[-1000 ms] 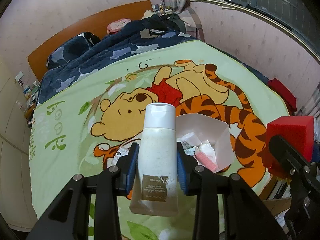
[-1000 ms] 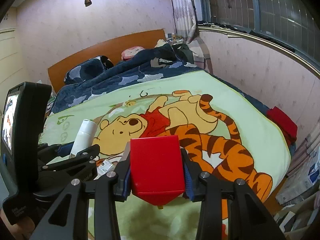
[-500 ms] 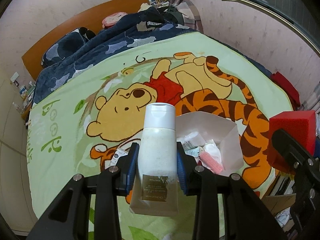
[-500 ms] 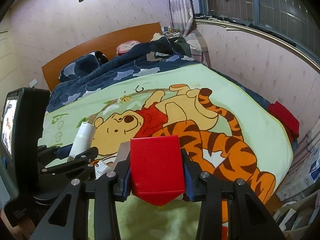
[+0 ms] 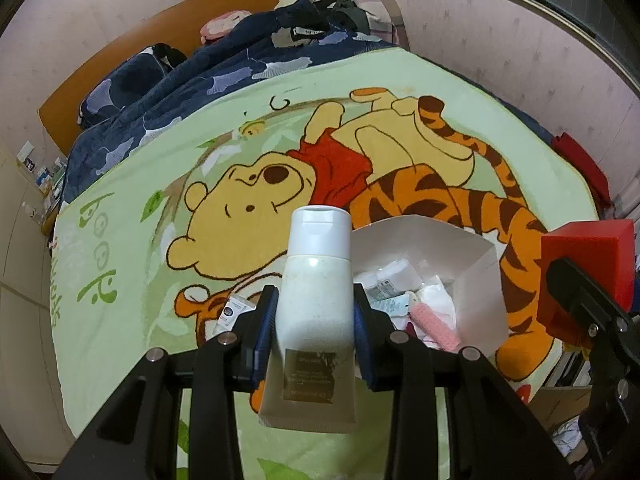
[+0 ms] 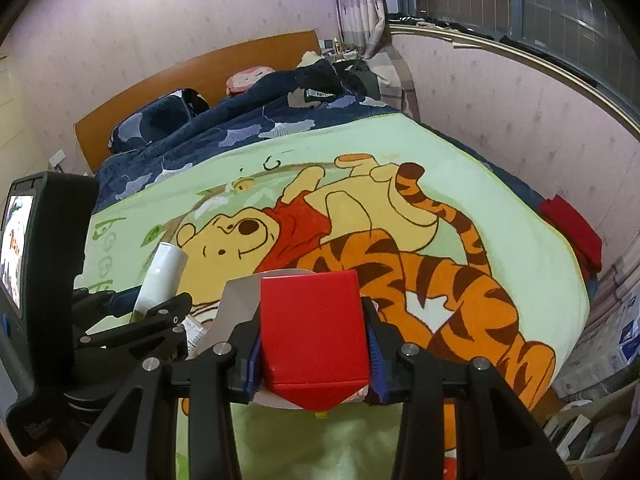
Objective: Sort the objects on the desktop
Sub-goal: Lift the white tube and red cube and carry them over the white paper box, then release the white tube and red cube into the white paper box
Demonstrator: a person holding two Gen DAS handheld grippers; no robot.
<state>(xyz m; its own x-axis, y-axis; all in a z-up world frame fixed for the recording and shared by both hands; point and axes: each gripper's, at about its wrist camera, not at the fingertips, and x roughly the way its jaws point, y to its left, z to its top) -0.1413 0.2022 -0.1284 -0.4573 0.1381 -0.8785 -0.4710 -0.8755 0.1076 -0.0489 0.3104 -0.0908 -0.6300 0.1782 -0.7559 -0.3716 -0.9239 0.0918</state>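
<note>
My left gripper [image 5: 314, 334] is shut on a white speckled lotion tube [image 5: 316, 288], cap pointing away from me. It hangs just left of a white open box [image 5: 472, 276] that lies on the cartoon blanket [image 5: 132, 288] and holds small packets and a pink item [image 5: 434, 326]. My right gripper [image 6: 314, 346] is shut on a red box [image 6: 314, 332], above the near edge of the white open box [image 6: 236, 300]. The red box [image 5: 588, 264] and the right gripper's arm show at the right of the left wrist view. The tube [image 6: 162, 276] shows at the left of the right wrist view.
A small packet [image 5: 230, 314] lies on the blanket left of the white box. A dark blue quilt [image 6: 224, 136] and a wooden headboard [image 6: 200, 76] lie beyond. The wall [image 6: 500, 120] runs along the right. Cardboard boxes [image 6: 608, 344] and clutter sit past the bed's right edge.
Both grippers have sunk and moved forward over the bed, so the white box and the blanket look bigger and nearer. Both grips are unchanged.
</note>
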